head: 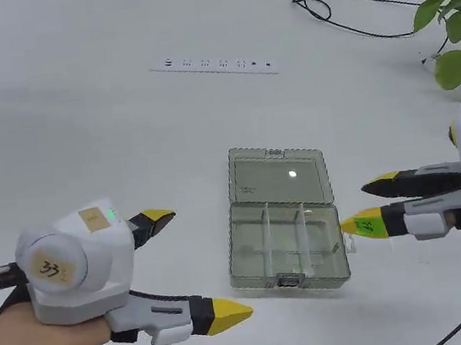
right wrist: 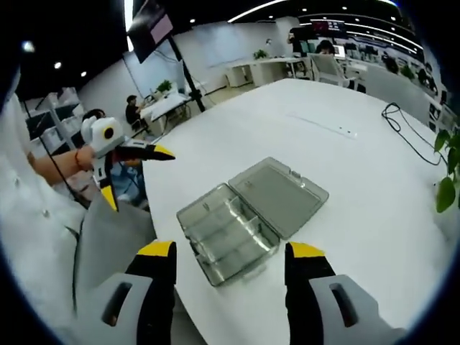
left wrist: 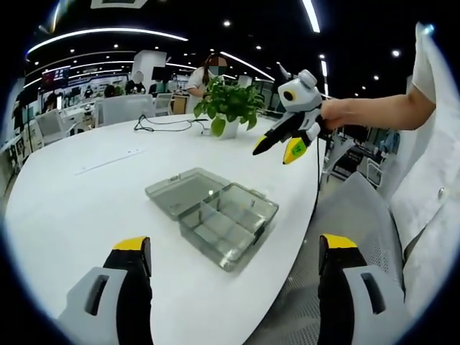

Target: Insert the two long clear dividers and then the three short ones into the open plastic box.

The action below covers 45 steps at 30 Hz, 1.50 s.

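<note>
The left gripper (head: 207, 263) and right gripper (head: 355, 204) flank the open box (head: 278, 179) on the desk (head: 79, 116), both with fingers spread wide, holding nothing.

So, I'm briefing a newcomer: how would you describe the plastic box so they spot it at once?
On the white table, look at the near edge between the left gripper and right gripper. The box lies there, lid laid open. Unlike the white power strip and black cable further back, it is see-through grey with compartments.
</note>
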Motion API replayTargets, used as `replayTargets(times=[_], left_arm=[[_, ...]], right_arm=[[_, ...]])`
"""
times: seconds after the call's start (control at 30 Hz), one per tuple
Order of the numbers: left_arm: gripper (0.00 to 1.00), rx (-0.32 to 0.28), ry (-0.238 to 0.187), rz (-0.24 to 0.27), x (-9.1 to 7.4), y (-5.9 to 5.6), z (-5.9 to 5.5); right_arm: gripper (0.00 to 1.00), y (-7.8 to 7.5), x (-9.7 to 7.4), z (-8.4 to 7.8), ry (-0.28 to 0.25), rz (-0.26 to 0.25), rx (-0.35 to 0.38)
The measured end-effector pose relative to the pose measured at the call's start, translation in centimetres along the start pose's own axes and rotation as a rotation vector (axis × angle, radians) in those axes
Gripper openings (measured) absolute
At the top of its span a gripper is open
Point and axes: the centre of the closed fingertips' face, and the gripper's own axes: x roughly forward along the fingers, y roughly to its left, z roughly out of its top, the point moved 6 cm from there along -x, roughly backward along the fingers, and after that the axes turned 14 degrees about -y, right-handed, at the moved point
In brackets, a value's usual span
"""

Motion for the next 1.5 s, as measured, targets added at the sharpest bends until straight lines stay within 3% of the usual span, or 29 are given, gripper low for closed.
replayTargets(times=[0.2, 0.33, 0.6, 0.67, 0.73, 1.13, 1.4, 1.5], left_arm=[[1.0, -0.009, 0.004, -0.008, 0.1, 0.2, -0.2], [1.0, -0.015, 0.012, -0.014, 0.1, 0.4, -0.5], [1.0, -0.022, 0.019, -0.022, 0.3, 0.6, -0.6], [1.0, -0.024, 0.02, -0.024, 0.4, 0.6, -0.7], [1.0, -0.028, 0.021, -0.024, 0.4, 0.7, -0.7], [1.0, -0.032, 0.03, -0.037, 0.6, 0.9, -1.1], [1.0, -0.028, 0.041, -0.044, 0.7, 1.0, -1.3], [1.0, -0.03, 0.04, -0.044, 0.7, 1.0, -1.3]], right_arm=[[0.65, -1.9, -0.4, -2.6, 0.152, 0.037, -0.15], [0.62, -3.1, -0.2, -4.5, 0.258, 0.061, -0.203], [0.6, -4.6, 1.0, -6.7, 0.388, 0.126, -0.355], [0.58, -4.8, 1.3, -7.0, 0.398, 0.141, -0.366], [0.56, -5.9, 2.0, -8.3, 0.421, 0.149, -0.385], [0.47, -7.6, 2.7, -9.3, 0.495, 0.157, -0.456], [0.44, -7.5, 2.8, -10.3, 0.549, 0.17, -0.502], [0.43, -7.6, 2.8, -10.0, 0.54, 0.164, -0.509]])
